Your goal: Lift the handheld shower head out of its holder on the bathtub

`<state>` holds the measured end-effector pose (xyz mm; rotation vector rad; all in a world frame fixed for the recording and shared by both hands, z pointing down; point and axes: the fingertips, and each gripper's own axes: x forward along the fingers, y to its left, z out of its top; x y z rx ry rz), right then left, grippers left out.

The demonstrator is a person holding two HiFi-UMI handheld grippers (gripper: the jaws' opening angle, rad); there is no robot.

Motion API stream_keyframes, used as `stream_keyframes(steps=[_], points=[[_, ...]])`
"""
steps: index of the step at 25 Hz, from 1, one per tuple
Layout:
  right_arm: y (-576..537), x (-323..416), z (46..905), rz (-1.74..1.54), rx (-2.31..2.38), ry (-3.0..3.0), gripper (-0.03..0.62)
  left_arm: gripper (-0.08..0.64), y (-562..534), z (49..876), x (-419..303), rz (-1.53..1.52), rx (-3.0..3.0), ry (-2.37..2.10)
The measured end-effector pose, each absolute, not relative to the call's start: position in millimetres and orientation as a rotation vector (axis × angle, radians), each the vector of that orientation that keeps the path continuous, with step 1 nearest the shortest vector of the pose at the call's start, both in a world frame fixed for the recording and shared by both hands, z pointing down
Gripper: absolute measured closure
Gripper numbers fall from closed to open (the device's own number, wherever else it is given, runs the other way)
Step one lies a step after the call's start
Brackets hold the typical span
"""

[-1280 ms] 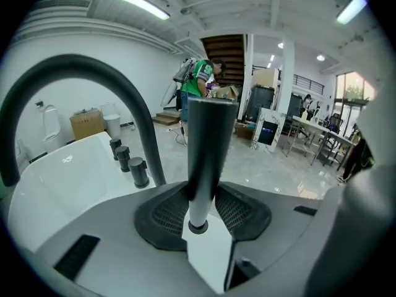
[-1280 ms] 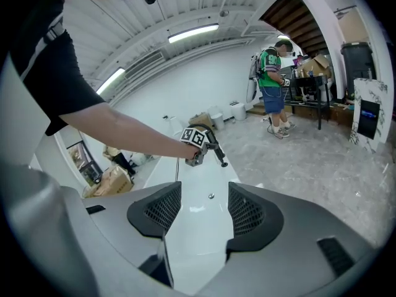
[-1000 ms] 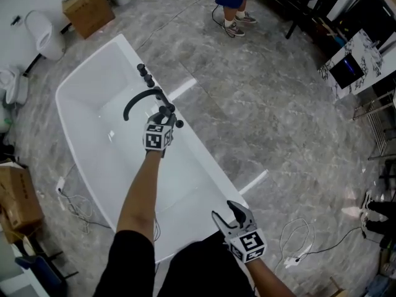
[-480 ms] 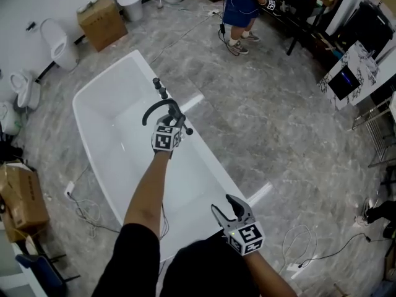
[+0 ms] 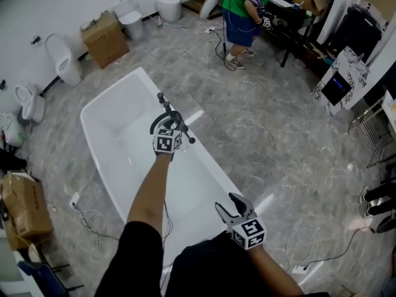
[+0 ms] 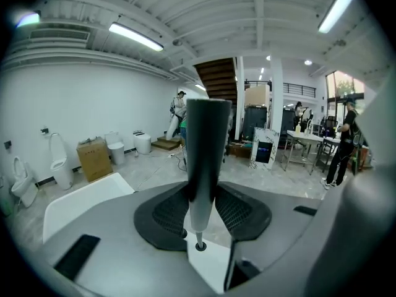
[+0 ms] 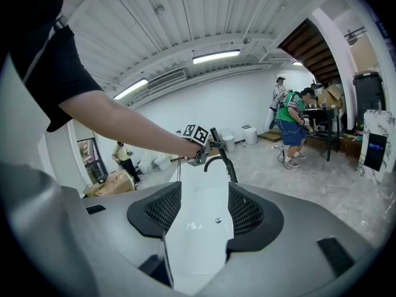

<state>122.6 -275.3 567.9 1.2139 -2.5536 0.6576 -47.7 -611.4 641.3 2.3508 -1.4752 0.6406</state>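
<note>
The white bathtub [image 5: 213, 166] runs diagonally through the head view, with a black curved spout [image 5: 156, 122] and knobs [image 5: 162, 97] on its far rim. My left gripper [image 5: 171, 121] hovers over that rim, shut on the black handheld shower head [image 5: 185, 136]. In the left gripper view the shower head [image 6: 205, 159] stands upright between the pads, dark above and silver at its lower end. The right gripper view shows the left gripper [image 7: 207, 146] raised beside the spout [image 7: 221, 163]. My right gripper [image 5: 236, 205] is open and holds nothing, near the tub's close end.
A person in a green top [image 5: 246, 4] bends over a desk at the back. Cardboard boxes [image 5: 105, 38] [image 5: 25, 204] and toilets [image 5: 64, 57] [image 5: 167, 3] stand along the left and back. Cables [image 5: 302, 251] lie on the marble floor at the right.
My left gripper has risen with the shower head, up and away from the tub rim. My right gripper has also come up a little, still open.
</note>
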Motion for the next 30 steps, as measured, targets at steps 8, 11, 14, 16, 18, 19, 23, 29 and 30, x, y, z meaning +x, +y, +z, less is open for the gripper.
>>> stream_keyframes(steps=[8,11,14,16,18,19,23,29,30], points=[[-286.1,125.9,537.0,0.678,1.292,-2.600,0.383,0.434,-601.8,576.0,-63.7,0.472,2.328,-1.571],[-289.0,127.6,526.7,0.666,1.322,-2.613,0.383,0.434,-597.5,555.9,-68.0,0.464,2.347,-1.587],[-289.1,123.0,514.2,0.623,1.331,-2.635,0.383,0.434,-594.0,537.5,-70.7,0.482,2.368,-1.600],[-287.9,118.8,508.3,0.604,1.338,-2.644,0.383,0.434,-591.0,523.7,-67.9,0.495,2.399,-1.598],[-288.8,115.5,503.8,0.592,1.356,-2.650,0.383,0.434,-588.2,510.6,-63.6,0.503,2.433,-1.591],[-289.9,114.1,501.6,0.588,1.364,-2.654,0.383,0.434,-587.0,504.7,-61.6,0.505,2.446,-1.588],[-290.4,104.1,495.8,0.566,1.376,-2.657,0.383,0.433,-582.2,483.1,-58.0,0.474,2.484,-1.581],[-288.9,91.7,493.6,0.523,1.355,-2.666,0.397,0.433,-573.9,464.0,-58.7,0.424,2.516,-1.576],[-290.8,92.8,490.7,0.522,1.369,-2.673,0.408,0.434,-572.7,464.0,-60.2,0.429,2.519,-1.576]])
